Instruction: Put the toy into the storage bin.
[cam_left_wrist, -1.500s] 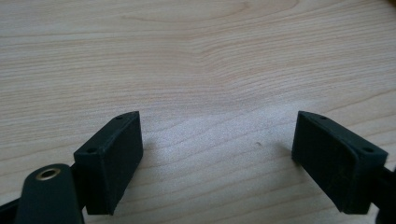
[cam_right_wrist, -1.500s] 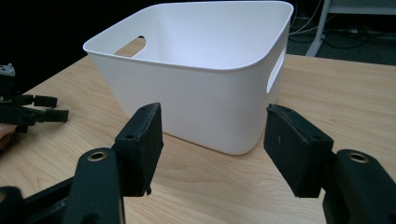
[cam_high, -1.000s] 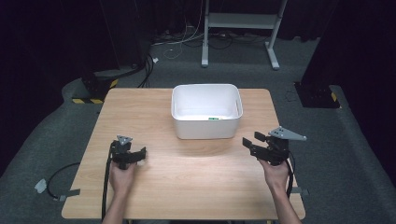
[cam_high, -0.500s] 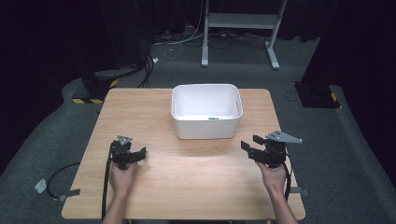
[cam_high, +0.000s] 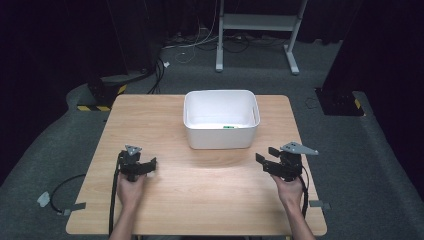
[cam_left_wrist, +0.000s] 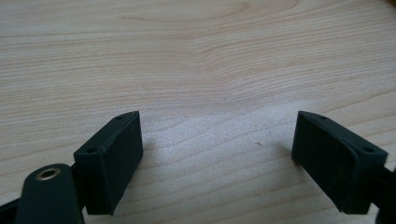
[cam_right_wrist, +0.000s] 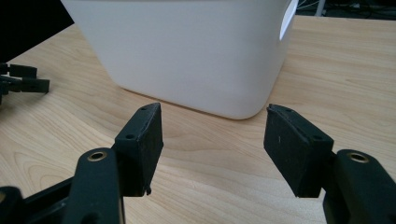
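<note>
left tongs (cam_left_wrist: 217, 154): jaws wide, nothing between them, low over bare table (cam_high: 210, 195)
right tongs (cam_right_wrist: 215, 140): jaws apart, empty, aimed at the tub's near corner
tub (cam_high: 220, 136): white, mid-table toward the far edge, ahead of and between both tongs
nearer hand: right, just off the tub's front right corner
tub's lie: upright, mouth up, long side running left to right
inside: small green thing (cam_high: 227, 127) by the front wall

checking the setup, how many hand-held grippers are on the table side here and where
2. The left hand-held gripper is over the near-left part of the wooden table, its jaws apart with nothing between them. The right hand-held gripper is near-right, pointing toward the white bin.
</note>
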